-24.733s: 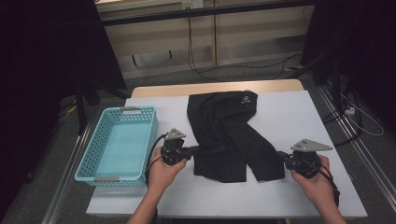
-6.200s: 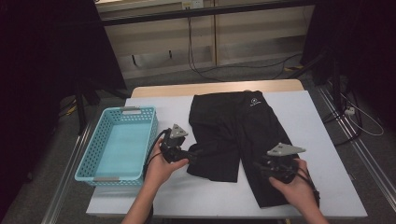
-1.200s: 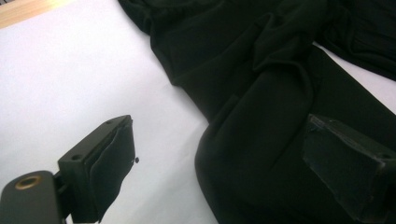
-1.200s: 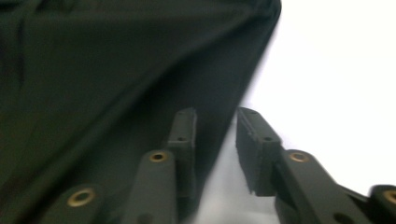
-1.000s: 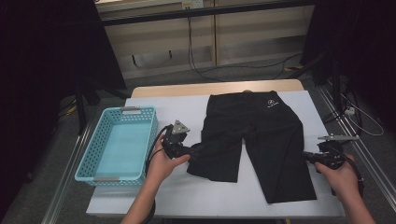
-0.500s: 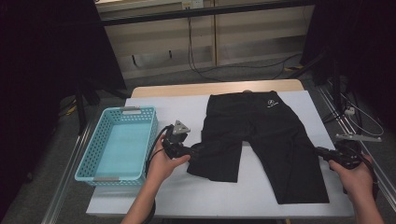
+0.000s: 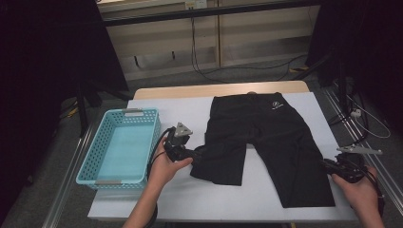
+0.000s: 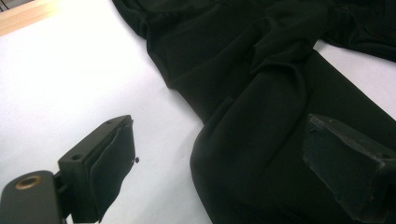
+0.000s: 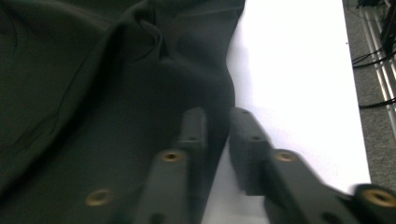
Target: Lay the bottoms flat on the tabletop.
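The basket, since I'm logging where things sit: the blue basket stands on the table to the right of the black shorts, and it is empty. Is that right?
Not quite. In the high view the blue basket stands to the left of the black shorts, not the right, at the table's left edge. It is empty, as you said.

Bright tabletop, dark surroundings; right gripper view blurred.

- A lab-like recording space, dark at the sides.
- White tabletop (image 7: 199, 199) framed by metal rails (image 7: 71, 190).
- Loose cables (image 7: 228, 71) trail over grey carpet (image 7: 157, 83).
- Beige wall panels (image 7: 252, 38) behind.
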Tool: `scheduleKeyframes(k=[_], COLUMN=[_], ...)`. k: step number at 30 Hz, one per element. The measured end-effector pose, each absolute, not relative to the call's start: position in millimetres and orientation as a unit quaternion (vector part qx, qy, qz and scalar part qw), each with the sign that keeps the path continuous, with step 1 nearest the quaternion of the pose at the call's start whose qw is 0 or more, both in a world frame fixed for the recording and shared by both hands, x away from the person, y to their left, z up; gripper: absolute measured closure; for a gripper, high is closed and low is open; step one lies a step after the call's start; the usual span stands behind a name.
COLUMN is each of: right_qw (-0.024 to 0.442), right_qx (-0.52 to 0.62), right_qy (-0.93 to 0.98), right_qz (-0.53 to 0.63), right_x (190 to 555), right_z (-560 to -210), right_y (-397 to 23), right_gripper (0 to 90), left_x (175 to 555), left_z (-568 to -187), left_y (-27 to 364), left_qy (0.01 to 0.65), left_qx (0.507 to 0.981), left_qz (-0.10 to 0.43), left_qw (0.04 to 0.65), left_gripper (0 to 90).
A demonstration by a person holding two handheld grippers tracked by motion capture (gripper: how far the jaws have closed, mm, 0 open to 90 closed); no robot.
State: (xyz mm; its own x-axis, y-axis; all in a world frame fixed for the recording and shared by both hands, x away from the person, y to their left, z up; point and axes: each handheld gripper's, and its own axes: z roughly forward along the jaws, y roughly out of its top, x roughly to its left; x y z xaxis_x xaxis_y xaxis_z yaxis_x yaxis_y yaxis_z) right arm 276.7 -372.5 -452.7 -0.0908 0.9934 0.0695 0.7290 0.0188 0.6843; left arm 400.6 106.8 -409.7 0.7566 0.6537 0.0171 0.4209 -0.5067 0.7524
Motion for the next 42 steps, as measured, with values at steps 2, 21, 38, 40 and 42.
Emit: scheduleKeyframes(k=[2, 21, 38, 40, 42], right_qw=[0.211, 0.224, 0.162, 0.159, 0.147], right_qx=[0.633, 0.554, 0.465, 0.459, 0.462], right_qy=[0.680, 0.731, 0.806, 0.807, 0.806], right_qz=[0.304, 0.329, 0.329, 0.336, 0.340], right_x=[275.4, 273.1, 278.2, 279.1, 280.0], right_z=[-452.5, -439.2, -452.8, -453.8, -451.8], right_y=[-373.5, -325.9, -251.3, -250.4, -250.0], right_gripper=[89.9, 65.0, 85.6, 90.0, 90.0], left_x=[400.2, 397.6, 397.4, 397.4, 397.0], left_z=[-409.8, -407.9, -405.5, -406.3, -407.4], left_y=[106.8, 104.3, 107.2, 106.0, 104.0], left_qy=[0.313, 0.310, 0.309, 0.309, 0.306], left_qx=[0.856, 0.856, 0.855, 0.856, 0.857], left_qz=[0.149, 0.152, 0.155, 0.155, 0.156], left_qw=[0.382, 0.385, 0.386, 0.385, 0.384], left_gripper=[9.8, 9.8, 9.8, 9.8, 9.8])
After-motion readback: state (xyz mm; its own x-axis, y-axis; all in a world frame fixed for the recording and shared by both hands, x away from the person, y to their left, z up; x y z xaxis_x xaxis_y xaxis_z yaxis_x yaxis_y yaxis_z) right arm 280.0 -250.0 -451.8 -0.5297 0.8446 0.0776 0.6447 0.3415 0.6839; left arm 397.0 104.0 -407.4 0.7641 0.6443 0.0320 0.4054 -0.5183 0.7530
